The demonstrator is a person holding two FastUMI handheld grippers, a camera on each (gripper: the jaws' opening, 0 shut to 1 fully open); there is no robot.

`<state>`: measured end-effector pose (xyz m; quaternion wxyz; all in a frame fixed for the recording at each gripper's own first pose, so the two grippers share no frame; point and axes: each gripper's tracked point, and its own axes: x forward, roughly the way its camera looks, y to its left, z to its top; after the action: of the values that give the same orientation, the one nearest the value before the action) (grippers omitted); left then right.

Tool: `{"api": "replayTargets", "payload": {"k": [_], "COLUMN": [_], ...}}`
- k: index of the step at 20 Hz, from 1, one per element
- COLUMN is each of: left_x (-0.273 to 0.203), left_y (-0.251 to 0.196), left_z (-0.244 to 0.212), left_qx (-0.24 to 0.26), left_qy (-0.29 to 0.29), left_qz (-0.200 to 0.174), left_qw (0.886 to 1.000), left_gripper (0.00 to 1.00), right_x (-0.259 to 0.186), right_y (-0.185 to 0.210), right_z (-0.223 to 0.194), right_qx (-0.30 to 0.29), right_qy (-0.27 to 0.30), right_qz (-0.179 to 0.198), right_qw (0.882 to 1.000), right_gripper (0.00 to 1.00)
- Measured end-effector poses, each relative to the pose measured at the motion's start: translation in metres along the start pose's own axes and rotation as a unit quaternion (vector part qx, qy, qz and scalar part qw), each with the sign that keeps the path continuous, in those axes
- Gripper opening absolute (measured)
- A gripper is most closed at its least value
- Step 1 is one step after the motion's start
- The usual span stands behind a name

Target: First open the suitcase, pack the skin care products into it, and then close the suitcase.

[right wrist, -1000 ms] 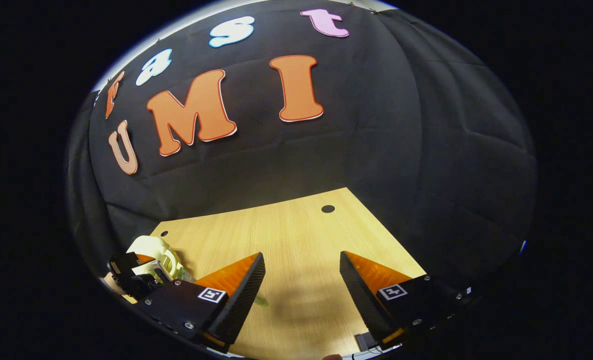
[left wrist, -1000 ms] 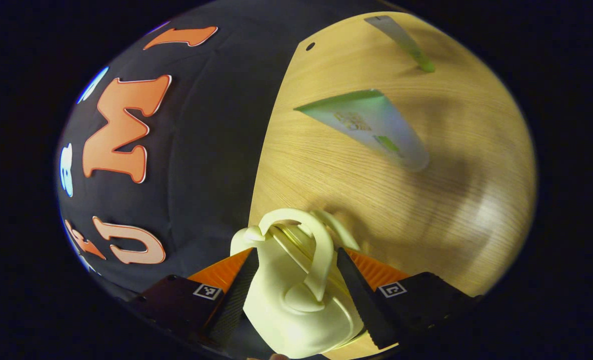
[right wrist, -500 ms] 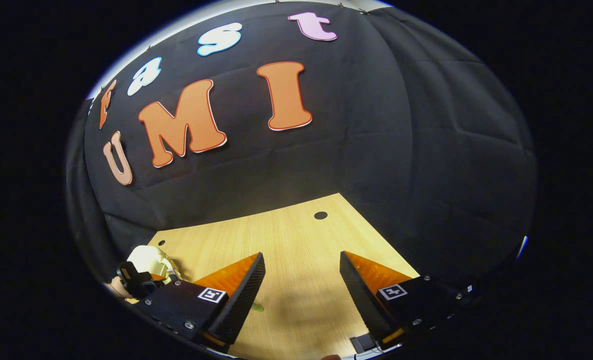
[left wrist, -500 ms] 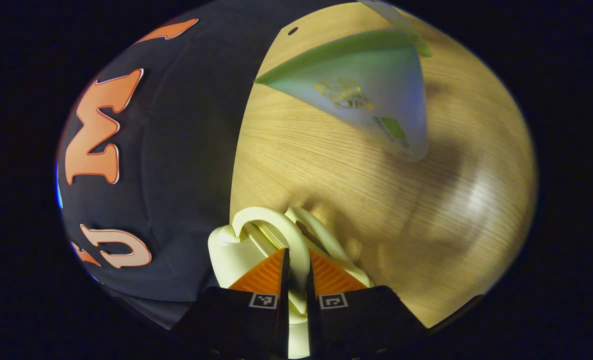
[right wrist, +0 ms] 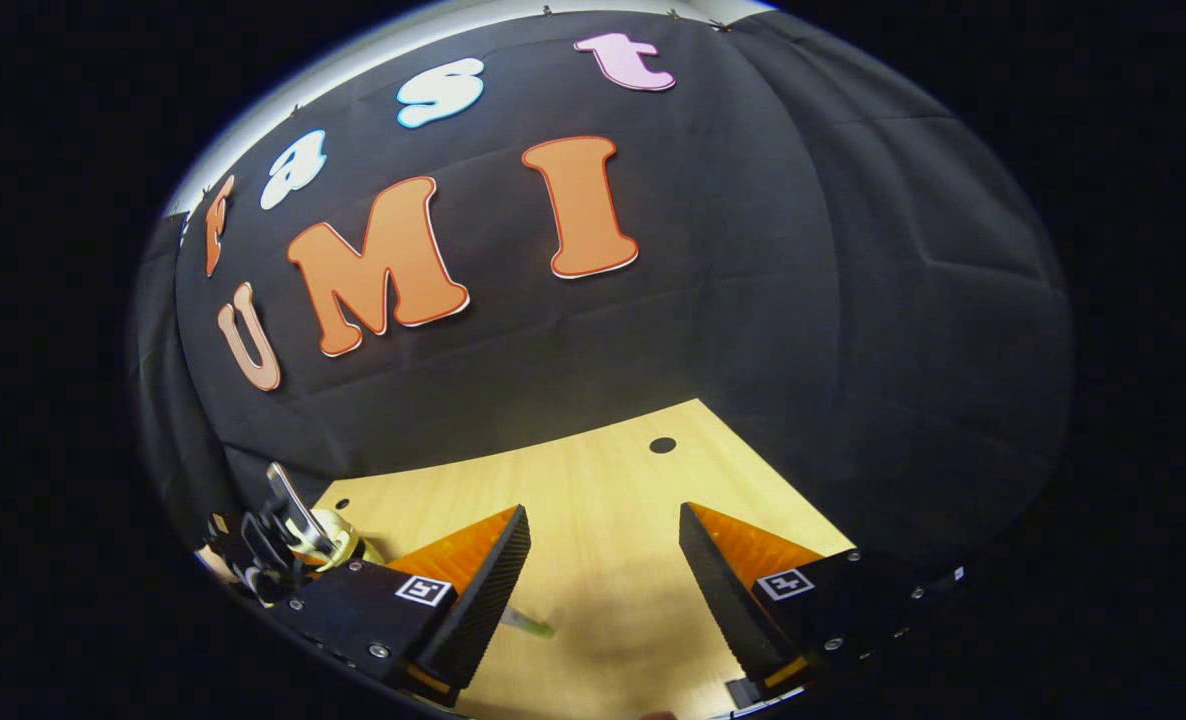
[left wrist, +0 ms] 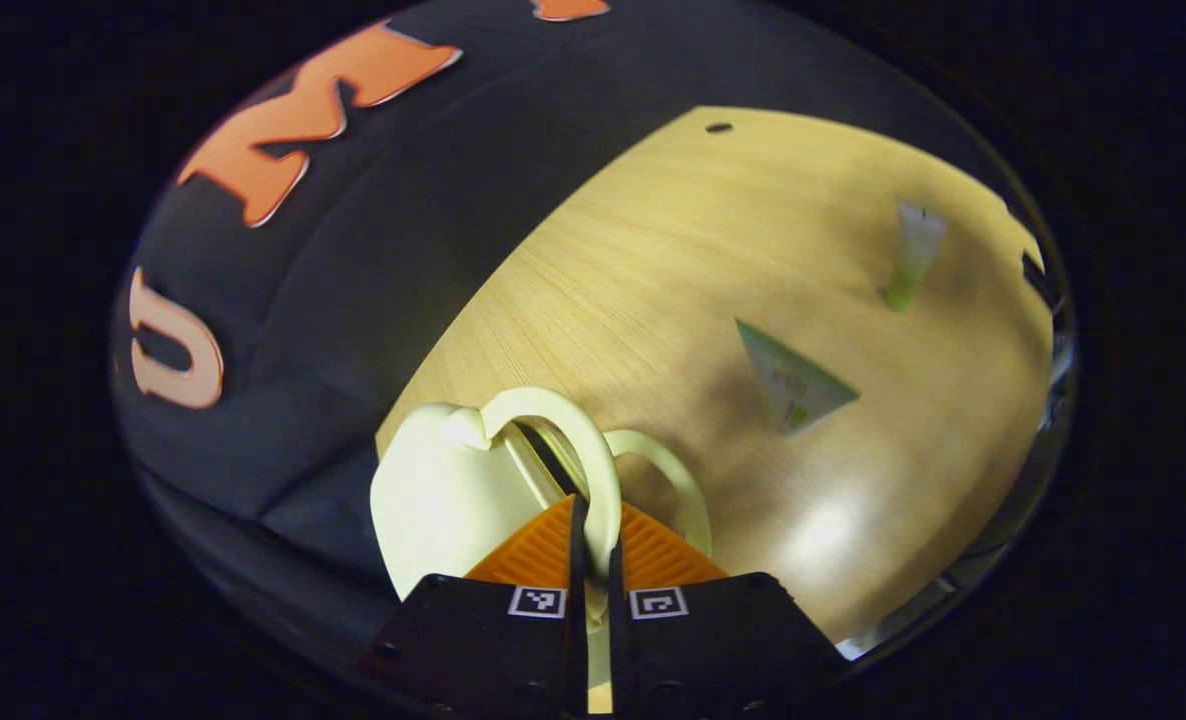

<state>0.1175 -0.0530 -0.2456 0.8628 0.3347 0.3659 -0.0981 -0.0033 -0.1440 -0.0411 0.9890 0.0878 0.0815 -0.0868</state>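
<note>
The left gripper view looks down along its own fingers (left wrist: pixel 568 540), very near the cream suitcase (left wrist: pixel 443 495) between them, across the wooden table (left wrist: pixel 653 280) to two tubes well beyond the fingertips. The right gripper view faces the booth wall from low over the table (right wrist: pixel 603 480), fingers (right wrist: pixel 493 560) apart. Both views share the tabletop, suitcase (right wrist: pixel 331 535) and wall.

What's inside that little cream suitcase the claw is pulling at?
The cream suitcase is barely cracked: a dark slit under the handle that the left claw pinches. Its contents are hidden. Two tubes lie outside on the table.
</note>
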Motion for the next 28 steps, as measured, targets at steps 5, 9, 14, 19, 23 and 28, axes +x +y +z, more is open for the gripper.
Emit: {"api": "replayTargets", "payload": {"k": [5,9,14,19,23,28], "left_x": [-0.042,-0.055,-0.081,-0.055,-0.02,0.063], "left_y": [0.063,0.11,0.212,0.295,0.324,0.325], "left_z": [-0.004,-0.041,-0.101,-0.191,-0.255,-0.308], "left_qx": [-0.095,-0.175,-0.261,-0.299,-0.323,-0.356], "left_qy": [-0.059,-0.092,-0.112,-0.081,-0.043,0.003], "left_qz": [-0.006,-0.005,0.016,0.056,0.067,0.062], "left_qw": [0.994,0.98,0.959,0.949,0.943,0.933], "left_gripper": [0.09,0.08,0.08,0.06,0.07,0.06], "right_x": [0.003,0.006,0.005,-0.002,-0.007,-0.008], "right_y": [0.037,0.069,0.118,0.165,0.19,0.211], "right_z": [0.003,0.002,0.002,0.002,-0.005,-0.006], "right_qx": [0.009,0.021,0.01,0.02,0.015,0.005], "right_qy": [-0.006,-0.015,-0.03,-0.045,-0.037,-0.033], "right_qz": [0.029,0.035,0.04,0.049,0.047,0.041], "right_qw": [1.0,0.999,0.999,0.998,0.998,0.999], "right_gripper": [0.95,0.95,0.95,0.95,0.95,0.95]}}
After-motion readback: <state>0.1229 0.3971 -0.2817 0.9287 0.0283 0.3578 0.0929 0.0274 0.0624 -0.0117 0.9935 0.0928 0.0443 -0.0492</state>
